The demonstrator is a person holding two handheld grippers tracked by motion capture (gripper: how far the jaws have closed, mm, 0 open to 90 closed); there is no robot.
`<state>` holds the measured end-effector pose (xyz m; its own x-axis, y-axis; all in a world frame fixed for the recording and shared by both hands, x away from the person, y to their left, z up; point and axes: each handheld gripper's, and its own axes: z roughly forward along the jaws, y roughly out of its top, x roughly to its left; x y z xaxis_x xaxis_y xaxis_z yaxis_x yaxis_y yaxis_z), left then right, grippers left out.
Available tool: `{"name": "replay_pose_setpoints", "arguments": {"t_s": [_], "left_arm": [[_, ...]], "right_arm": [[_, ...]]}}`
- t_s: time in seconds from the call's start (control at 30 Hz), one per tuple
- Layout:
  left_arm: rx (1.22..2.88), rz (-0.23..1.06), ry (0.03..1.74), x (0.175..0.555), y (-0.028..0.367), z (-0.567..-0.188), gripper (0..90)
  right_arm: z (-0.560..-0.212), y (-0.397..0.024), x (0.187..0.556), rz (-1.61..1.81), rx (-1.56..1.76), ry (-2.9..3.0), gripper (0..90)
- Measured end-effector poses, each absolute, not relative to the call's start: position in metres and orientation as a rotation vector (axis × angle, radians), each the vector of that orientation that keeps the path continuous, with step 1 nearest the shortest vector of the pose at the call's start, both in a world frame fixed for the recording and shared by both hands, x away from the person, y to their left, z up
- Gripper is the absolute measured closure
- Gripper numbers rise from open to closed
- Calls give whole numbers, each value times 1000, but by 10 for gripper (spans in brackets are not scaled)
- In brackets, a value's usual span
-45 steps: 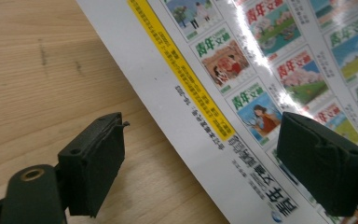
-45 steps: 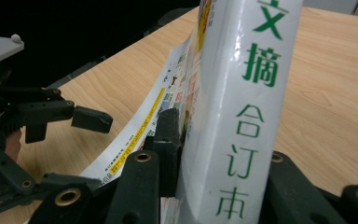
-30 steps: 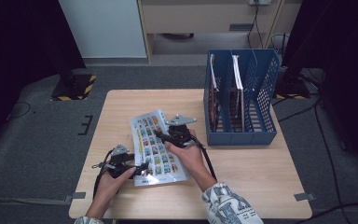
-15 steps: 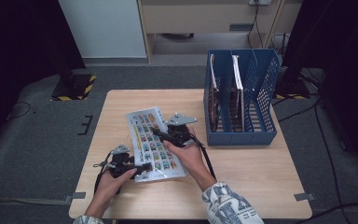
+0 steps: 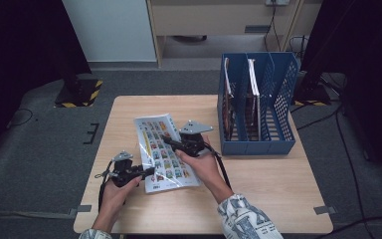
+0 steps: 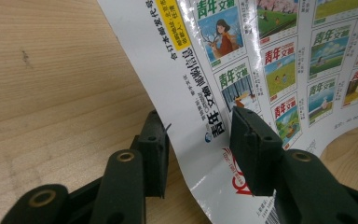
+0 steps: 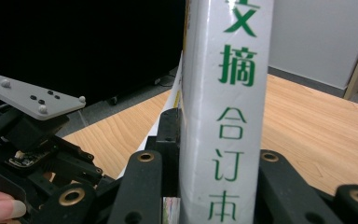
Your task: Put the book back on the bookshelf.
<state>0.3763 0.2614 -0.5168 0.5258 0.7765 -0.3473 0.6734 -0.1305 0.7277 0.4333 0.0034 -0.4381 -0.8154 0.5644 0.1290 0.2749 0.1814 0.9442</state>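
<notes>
My left gripper (image 6: 198, 144) jaws just closed in around the magazine (image 5: 163, 149)'s near corner, not pinching yet; right gripper (image 7: 214, 163) clamps its spine.

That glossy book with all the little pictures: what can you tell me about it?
The book is thick and glossy, its white cover printed with rows of small colourful pictures, its white spine bearing green Chinese characters. It sits partly raised off the wooden table. The right gripper clamps its spine; the left gripper has just been closing, its jaws astride the cover's near corner.
</notes>
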Motion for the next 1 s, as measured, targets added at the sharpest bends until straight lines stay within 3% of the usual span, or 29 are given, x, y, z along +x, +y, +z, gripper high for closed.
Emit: {"name": "replay_pose_setpoints", "arguments": {"t_s": [1.0], "left_arm": [[1892, 376, 1173, 372, 262, -499, 644]], "right_arm": [[-430, -1, 429, 1653, 706, 2201, 726]]}}
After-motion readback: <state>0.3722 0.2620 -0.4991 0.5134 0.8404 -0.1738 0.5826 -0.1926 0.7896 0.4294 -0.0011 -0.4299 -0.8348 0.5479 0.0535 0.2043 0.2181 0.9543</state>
